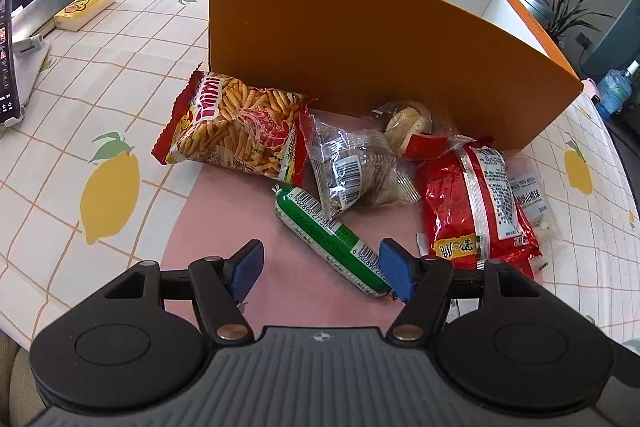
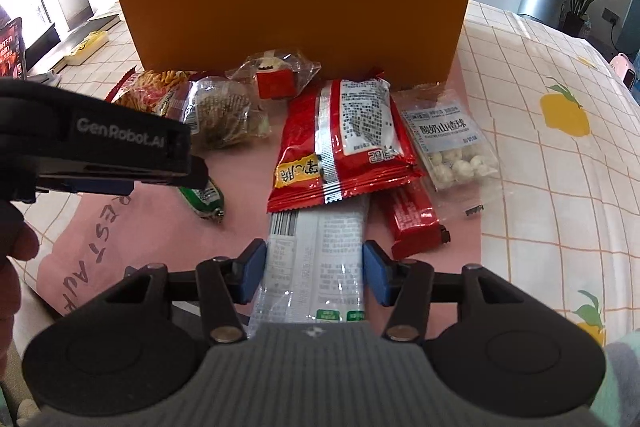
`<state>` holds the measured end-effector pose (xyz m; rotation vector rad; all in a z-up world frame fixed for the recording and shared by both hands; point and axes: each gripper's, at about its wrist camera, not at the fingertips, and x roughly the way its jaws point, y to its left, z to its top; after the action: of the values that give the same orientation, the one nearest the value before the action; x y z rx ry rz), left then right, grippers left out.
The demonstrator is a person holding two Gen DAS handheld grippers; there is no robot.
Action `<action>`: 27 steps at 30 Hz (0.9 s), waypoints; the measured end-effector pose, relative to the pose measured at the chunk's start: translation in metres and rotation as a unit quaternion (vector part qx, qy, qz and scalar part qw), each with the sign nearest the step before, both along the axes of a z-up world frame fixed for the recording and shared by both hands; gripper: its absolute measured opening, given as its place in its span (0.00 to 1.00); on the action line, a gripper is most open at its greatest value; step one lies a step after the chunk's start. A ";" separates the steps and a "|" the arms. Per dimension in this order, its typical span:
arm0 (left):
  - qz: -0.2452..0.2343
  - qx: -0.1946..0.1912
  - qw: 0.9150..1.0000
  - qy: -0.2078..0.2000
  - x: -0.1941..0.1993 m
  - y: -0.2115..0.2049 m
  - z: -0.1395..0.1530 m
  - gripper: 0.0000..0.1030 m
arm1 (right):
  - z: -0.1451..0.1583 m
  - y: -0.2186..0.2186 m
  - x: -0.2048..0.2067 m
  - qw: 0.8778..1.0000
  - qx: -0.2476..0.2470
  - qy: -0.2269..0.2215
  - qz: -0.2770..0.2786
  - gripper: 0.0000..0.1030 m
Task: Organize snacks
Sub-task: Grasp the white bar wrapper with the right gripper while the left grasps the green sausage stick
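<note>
Snacks: they lie in a heap on the pink mat [image 1: 224, 211], just in front of the orange box [image 1: 360, 59].
Silver pack [image 2: 316, 267]: your right gripper [image 2: 314, 275] has its jaws clamped on it, one blue pad on each long edge; its far end is tucked under the red bag [image 2: 344, 147].
Sausage [image 1: 332, 239]: the green stick lies slantwise on the mat; your left gripper [image 1: 320, 267] hangs over its near end with jaws wide apart, the right pad touching or just over the tip, the left pad well clear.
Chip bag [image 1: 236, 131]: flat at the left of the heap, its top edge close to the box wall.
Clear packs: a seed pack [image 1: 352, 171] lies between the chip bag and the red bag; a small cake pack [image 1: 408, 123] sits behind it, against the box.
Right side: a bag of white balls [image 2: 452, 143] lies beside the red bag; a red bar [image 2: 412, 219] pokes out beneath it.
Table [image 1: 100, 75]: covered by a checked lemon-print cloth, under the mat and box.
</note>
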<state>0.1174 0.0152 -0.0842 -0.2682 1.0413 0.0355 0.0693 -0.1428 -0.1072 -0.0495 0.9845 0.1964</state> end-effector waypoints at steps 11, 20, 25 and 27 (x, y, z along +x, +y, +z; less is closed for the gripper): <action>-0.049 0.051 0.998 0.006 -0.006 -0.004 -0.002 0.53 | -0.001 0.000 -0.003 1.000 0.004 -0.007 0.006 0.52; -0.108 0.143 0.984 0.012 -0.023 0.007 -0.002 0.58 | -0.001 0.004 -0.008 1.000 -0.005 -0.011 0.014 0.57; -0.129 0.185 0.974 -0.035 -0.023 -0.006 -0.007 0.62 | -0.003 0.008 -0.009 1.000 -0.015 -0.018 0.016 0.58; -0.131 0.189 0.972 -0.047 -0.022 -0.009 -0.008 0.62 | -0.003 0.009 -0.009 1.000 -0.017 -0.020 0.016 0.58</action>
<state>0.0949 0.0065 -0.0925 0.2137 0.9480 -0.0171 0.0600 -0.1338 -0.1107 -0.0994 0.9470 0.2071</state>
